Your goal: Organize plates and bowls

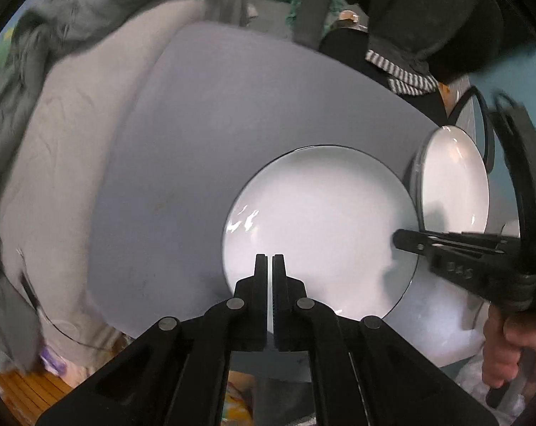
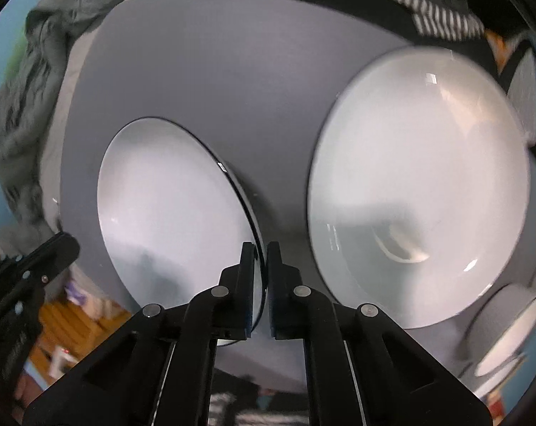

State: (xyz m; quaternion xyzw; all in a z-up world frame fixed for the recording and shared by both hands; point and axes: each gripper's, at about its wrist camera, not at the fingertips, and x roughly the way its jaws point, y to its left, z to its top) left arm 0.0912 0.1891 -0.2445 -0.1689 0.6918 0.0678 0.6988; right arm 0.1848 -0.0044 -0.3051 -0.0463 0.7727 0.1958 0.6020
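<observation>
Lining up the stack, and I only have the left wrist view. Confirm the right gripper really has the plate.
Observer: Yes. The right wrist view shows the plate's dark rim between the right gripper's closed fingers.
Operator: Report what lies beyond the second dish.
Observer: Small white bowls sit at the lower right of the deep dish.
Operator: Say where my left gripper stands.
Observer: The left gripper shows left of the plate, with grey mat visible between them.
</observation>
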